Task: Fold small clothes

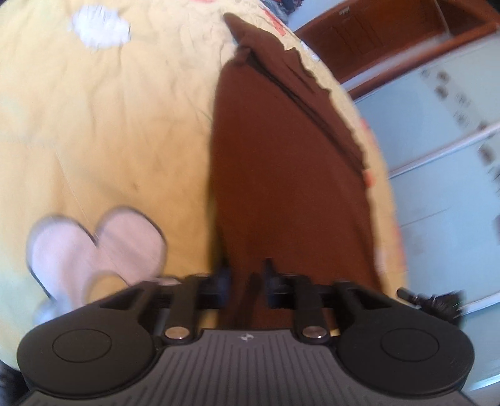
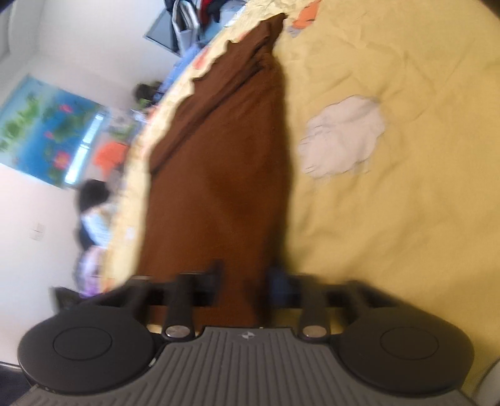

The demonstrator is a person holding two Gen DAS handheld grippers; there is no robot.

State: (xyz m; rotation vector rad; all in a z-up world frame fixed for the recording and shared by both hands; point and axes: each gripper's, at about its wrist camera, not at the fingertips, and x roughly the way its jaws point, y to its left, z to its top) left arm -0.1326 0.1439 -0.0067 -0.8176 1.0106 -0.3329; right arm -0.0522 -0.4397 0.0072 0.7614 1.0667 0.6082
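A brown garment point(image 1: 281, 175) lies stretched long over a yellow bedspread point(image 1: 109, 125), with a folded layer along its outer edge. My left gripper point(image 1: 245, 274) is shut on one end of the garment, the cloth pinched between its fingers. In the right wrist view the same brown garment point(image 2: 231, 162) runs away from my right gripper point(image 2: 245, 278), which is shut on its other end. Both frames are motion-blurred.
The bedspread carries a white heart patch point(image 1: 100, 246), a white cloud patch point(image 1: 100, 26) and another white patch point(image 2: 342, 137). The bed edge runs beside the garment. Beyond it are a pale cabinet point(image 1: 443, 131), a wooden frame point(image 1: 390, 34) and a blue poster point(image 2: 47, 125) on the wall.
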